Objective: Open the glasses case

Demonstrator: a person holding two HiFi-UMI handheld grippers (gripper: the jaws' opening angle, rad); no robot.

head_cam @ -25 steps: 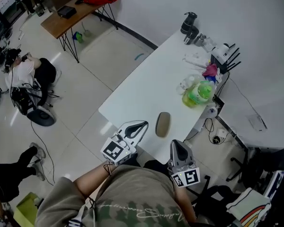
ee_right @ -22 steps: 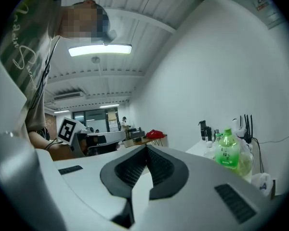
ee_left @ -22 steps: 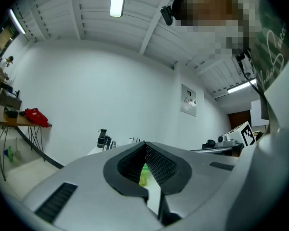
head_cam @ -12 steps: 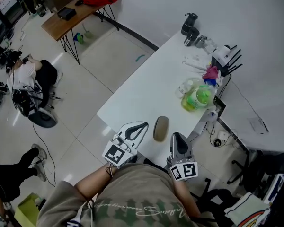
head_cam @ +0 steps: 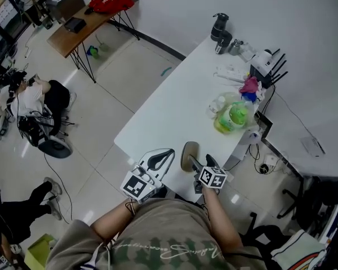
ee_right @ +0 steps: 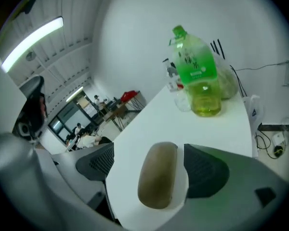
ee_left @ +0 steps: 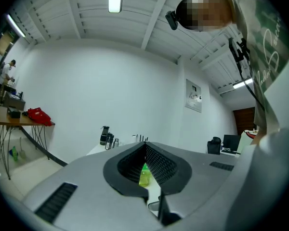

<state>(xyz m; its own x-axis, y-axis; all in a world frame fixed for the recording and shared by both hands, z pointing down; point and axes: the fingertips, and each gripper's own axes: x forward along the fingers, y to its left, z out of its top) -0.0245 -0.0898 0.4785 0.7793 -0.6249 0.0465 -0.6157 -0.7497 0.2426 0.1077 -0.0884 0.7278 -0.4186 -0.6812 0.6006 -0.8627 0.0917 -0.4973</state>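
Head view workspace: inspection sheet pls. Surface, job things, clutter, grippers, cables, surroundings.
Surface: white table, near end mostly bare.
Job's things: glasses case, brownish, closed, lying flat near the table's near edge.
Clutter: green bottle, dark flasks, pink item and white router, all at the far right end.
Grippers: left gripper shut, empty, off the table's near corner. Right gripper open, jaws just opened, astride the case, pads not pressing.
Cables: black cable drops off the right edge to the floor.
Surroundings: wooden desk with red bag; seated person on the floor.
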